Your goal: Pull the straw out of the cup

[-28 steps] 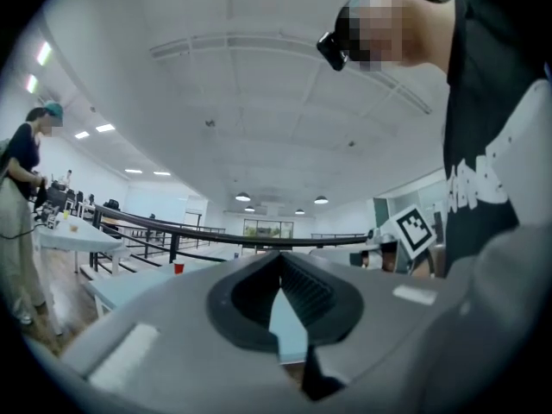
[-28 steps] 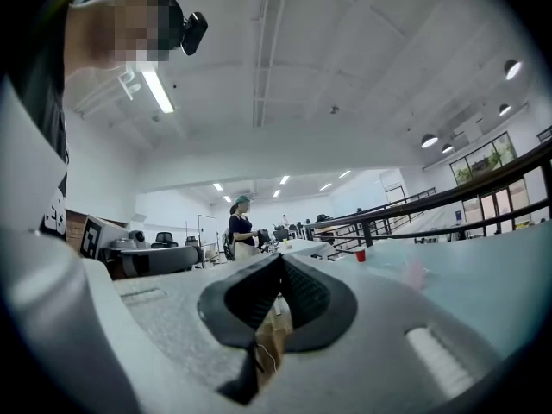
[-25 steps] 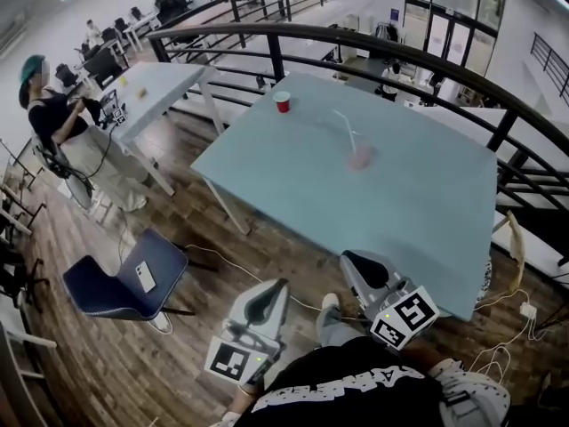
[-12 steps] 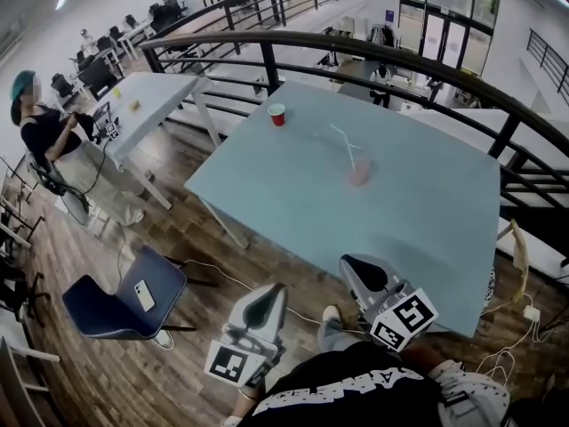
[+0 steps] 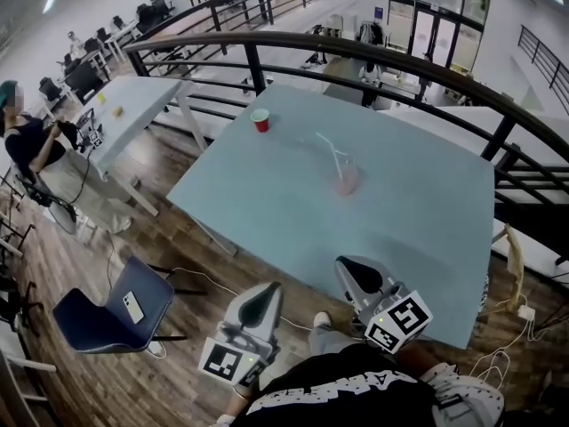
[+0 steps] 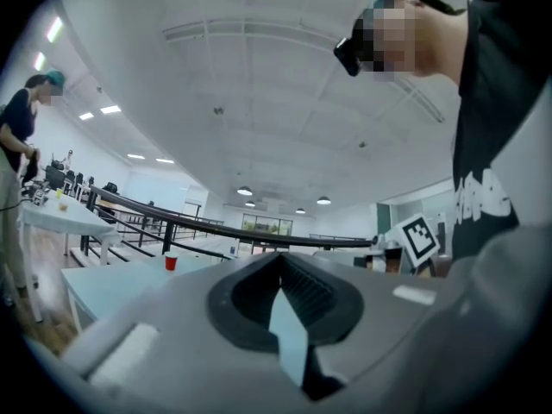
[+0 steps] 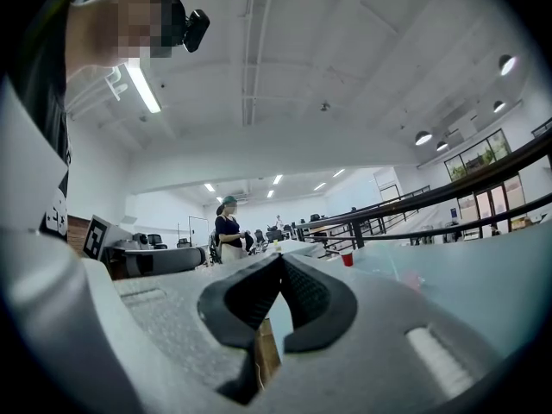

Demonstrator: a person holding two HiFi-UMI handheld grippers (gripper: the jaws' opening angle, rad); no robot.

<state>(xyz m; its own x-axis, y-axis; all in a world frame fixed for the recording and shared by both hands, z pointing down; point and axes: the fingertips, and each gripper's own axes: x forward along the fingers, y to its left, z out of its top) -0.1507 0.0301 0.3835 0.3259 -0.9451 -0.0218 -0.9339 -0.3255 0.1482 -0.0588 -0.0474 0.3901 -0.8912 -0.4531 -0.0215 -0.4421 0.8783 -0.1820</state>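
Nothing's started: the white bendy straw (image 5: 331, 152) sits in the clear plastic cup (image 5: 346, 181) mid-frame on the pale blue table (image 5: 418, 225). Left gripper (image 5: 260, 299) and right gripper (image 5: 357, 276), bottom of frame, are both pinched closed, empty, well apart from it

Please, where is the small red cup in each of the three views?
Head view: red cup near the far left corner of the table.
Left gripper view: the cup low at left.
Right gripper view: the cup right of centre.
Shared landmark: the black railing behind it.
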